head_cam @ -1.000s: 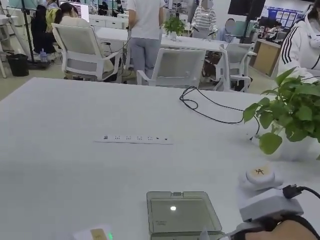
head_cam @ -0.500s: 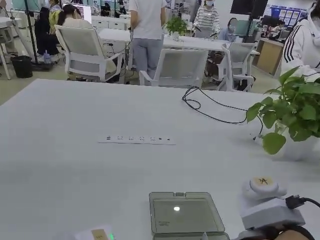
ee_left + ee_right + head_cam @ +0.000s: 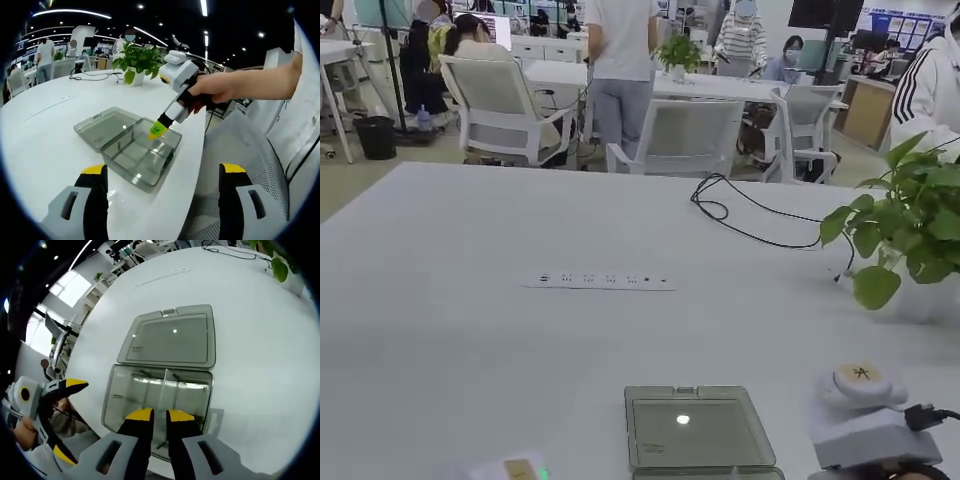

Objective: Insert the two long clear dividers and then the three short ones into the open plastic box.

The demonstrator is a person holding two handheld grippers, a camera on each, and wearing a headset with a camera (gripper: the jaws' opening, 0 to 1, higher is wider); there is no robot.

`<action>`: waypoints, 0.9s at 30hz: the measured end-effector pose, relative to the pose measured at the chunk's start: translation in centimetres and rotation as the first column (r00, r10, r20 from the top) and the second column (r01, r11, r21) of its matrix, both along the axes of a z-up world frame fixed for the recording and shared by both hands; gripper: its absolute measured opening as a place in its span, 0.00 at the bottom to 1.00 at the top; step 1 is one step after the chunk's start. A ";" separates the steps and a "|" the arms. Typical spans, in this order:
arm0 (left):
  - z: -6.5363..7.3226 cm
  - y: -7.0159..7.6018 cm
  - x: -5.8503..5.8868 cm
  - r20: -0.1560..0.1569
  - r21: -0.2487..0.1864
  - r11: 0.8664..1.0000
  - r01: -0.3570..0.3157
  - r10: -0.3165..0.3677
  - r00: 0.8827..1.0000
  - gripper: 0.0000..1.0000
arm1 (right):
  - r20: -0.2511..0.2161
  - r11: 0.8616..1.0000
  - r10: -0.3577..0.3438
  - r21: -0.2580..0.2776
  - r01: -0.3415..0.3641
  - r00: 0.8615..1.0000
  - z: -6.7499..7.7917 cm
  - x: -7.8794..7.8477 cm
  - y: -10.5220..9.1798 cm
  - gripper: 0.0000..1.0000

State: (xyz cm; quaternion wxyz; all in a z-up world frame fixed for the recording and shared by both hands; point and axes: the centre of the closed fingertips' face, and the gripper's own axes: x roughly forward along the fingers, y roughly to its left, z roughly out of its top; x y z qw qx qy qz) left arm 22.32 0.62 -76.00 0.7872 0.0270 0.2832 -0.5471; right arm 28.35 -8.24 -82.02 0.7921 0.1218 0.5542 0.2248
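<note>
The open smoky plastic box (image 3: 125, 390) lies near the table's front edge, its lid (image 3: 170, 337) folded flat behind it. My right gripper (image 3: 160, 415) hovers over the box with its jaws close together on a thin clear divider (image 3: 164, 387) that runs edge-on down into the box. In the left gripper view the right gripper (image 3: 156, 131) points down into the box (image 3: 127, 162) from the right. My left gripper (image 3: 162, 170) stands wide open in front of the box, holding nothing. Another clear piece (image 3: 216, 421) lies beside the box's right wall.
A potted plant (image 3: 905, 225) stands at the table's right side, a black cable (image 3: 750, 215) curls behind it, and a flush socket strip (image 3: 600, 281) crosses the middle. The lid (image 3: 695, 430) shows at the bottom of the head view. White chairs and people are beyond the table's far edge.
The head camera has tipped up slightly, so everything sits lower in the picture. The right hand and its gripper have slid down toward the bottom edge of the head view.
</note>
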 end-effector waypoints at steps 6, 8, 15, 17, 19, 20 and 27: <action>0.1 0.2 -0.3 0.000 0.010 1.000 -0.010 0.010 1.000 0.93 | 0.021 0.999 -0.004 0.048 0.003 1.000 0.5 0.1 0.1 0.14; 0.2 0.2 -0.3 0.001 0.012 1.000 -0.013 0.013 1.000 0.93 | 0.028 0.999 0.001 0.050 -0.003 1.000 0.7 0.0 0.0 0.16; 0.6 0.2 -0.4 0.008 0.025 0.999 -0.033 0.033 0.999 0.93 | 0.072 0.996 0.007 0.090 -0.014 0.997 2.0 0.1 -0.3 0.20; 0.8 0.2 -0.5 0.009 0.028 0.999 -0.042 0.042 0.999 0.93 | 0.085 0.995 0.018 0.094 -0.026 0.996 2.3 0.1 -0.4 0.21; 0.9 0.3 -0.6 0.010 0.034 0.998 -0.054 0.054 0.999 0.93 | 0.108 0.994 0.031 0.105 -0.042 0.994 2.8 0.1 -0.5 0.23; 1.0 0.3 -0.6 0.012 0.034 0.998 -0.058 0.058 0.998 0.93 | 0.117 0.993 0.037 0.106 -0.050 0.992 2.9 0.1 -0.6 0.23; 1.4 1.0 -0.8 0.011 0.042 0.992 -0.117 0.116 0.993 0.92 | 0.190 0.985 0.093 0.125 -0.118 0.977 4.4 -0.2 -0.8 0.31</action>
